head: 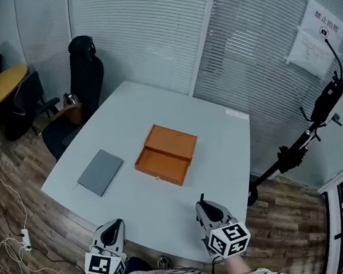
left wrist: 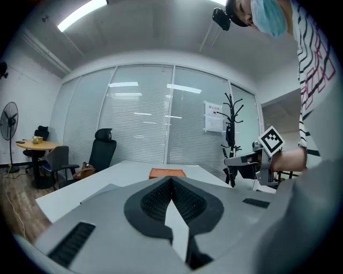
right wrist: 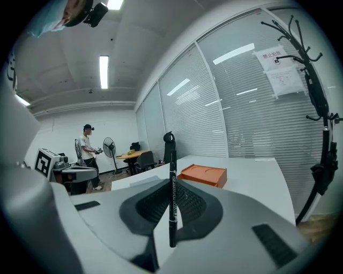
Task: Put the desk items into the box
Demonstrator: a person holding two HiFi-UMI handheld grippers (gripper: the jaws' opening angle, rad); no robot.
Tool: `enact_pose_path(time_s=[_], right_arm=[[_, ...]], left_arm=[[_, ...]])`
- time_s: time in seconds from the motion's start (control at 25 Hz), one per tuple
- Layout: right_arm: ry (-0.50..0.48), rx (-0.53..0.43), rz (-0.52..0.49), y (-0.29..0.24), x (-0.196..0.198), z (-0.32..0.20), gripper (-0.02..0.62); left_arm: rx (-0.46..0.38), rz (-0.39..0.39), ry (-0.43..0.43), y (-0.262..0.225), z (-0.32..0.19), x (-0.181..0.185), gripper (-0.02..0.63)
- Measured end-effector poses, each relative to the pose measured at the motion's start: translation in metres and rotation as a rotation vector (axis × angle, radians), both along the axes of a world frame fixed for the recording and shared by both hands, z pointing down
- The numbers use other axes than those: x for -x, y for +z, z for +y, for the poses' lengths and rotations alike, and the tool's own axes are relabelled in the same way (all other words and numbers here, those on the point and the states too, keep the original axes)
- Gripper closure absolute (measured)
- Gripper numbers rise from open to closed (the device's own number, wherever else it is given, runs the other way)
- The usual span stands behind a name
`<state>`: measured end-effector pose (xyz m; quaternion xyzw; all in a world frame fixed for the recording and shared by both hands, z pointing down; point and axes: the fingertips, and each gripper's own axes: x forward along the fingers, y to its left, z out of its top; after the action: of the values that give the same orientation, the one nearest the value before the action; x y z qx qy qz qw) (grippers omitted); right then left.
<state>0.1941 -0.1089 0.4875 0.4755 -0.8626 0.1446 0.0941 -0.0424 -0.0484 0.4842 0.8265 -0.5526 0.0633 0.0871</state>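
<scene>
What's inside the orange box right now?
Head view shows only bare orange inside the orange box; no items visible. Its near wall may hide a strip of the floor. The marker is in the right hand-held gripper, the grey notebook on the table.

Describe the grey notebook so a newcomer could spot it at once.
Start at the pale table in the middle of the head view. The notebook lies on it left of the orange box, apart from it. It is the only flat grey thing there, thinner than the box.
</scene>
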Motion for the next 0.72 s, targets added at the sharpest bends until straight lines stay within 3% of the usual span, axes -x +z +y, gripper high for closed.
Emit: enact_pose_path(time_s=[0.32, 0.72], right_arm=[[0.02, 0.013, 0.043, 0.009, 0.024, -0.038, 0.548], [0.103, -0.006, 0.106, 0.003, 0.063, -0.098, 0.548]], left_arm=[[0.014, 0.024, 0.007, 0.009, -0.036, 0.03, 0.584], [0.018, 0.031, 0.109, 0.004, -0.111, 0.071, 0.584]])
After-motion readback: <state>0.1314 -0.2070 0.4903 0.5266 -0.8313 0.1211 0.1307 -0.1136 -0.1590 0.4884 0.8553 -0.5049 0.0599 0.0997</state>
